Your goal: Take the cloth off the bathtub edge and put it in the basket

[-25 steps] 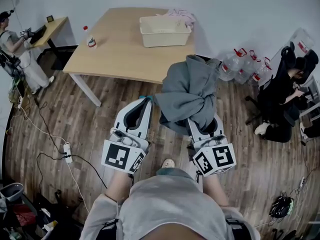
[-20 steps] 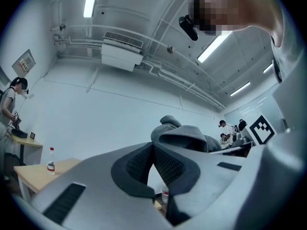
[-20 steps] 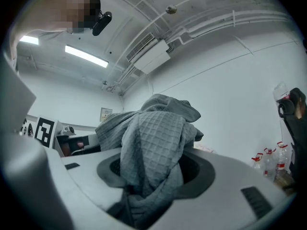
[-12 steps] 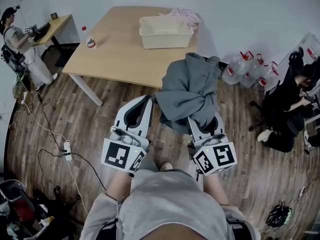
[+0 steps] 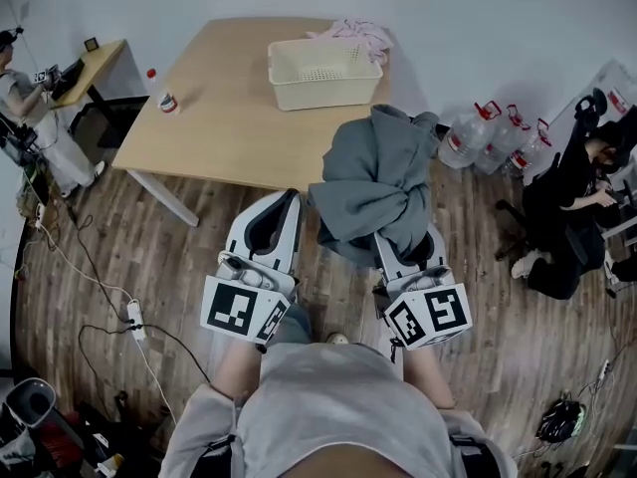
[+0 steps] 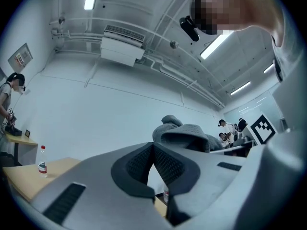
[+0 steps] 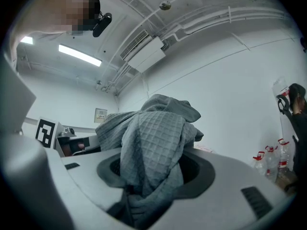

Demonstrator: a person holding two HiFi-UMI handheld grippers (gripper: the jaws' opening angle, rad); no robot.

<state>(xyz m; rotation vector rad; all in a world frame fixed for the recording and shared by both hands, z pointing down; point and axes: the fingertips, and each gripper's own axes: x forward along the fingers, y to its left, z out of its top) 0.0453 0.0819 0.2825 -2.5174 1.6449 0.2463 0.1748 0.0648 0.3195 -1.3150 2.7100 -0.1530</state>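
A grey waffle-weave cloth (image 5: 373, 182) hangs bunched over my right gripper (image 5: 410, 257), whose jaws are shut on it. In the right gripper view the cloth (image 7: 153, 143) fills the gap between the jaws and piles up above them. My left gripper (image 5: 289, 203) is held beside it at the same height, shut with nothing in it; in the left gripper view its pads (image 6: 154, 150) meet at the tip and the cloth (image 6: 184, 135) shows behind. A cream basket (image 5: 323, 71) stands on the far side of a wooden table (image 5: 229, 118), ahead of both grippers. No bathtub is in view.
A pink cloth (image 5: 353, 33) lies behind the basket. A small bottle (image 5: 164, 96) stands at the table's left end. Water jugs (image 5: 498, 142) stand on the floor at the right, near a seated person (image 5: 572, 207). Another person (image 5: 25, 118) stands at a desk far left. Cables cross the floor at the left.
Both grippers and the cloth keep the same pose. The view has shifted a little, so the table and basket sit slightly further left.
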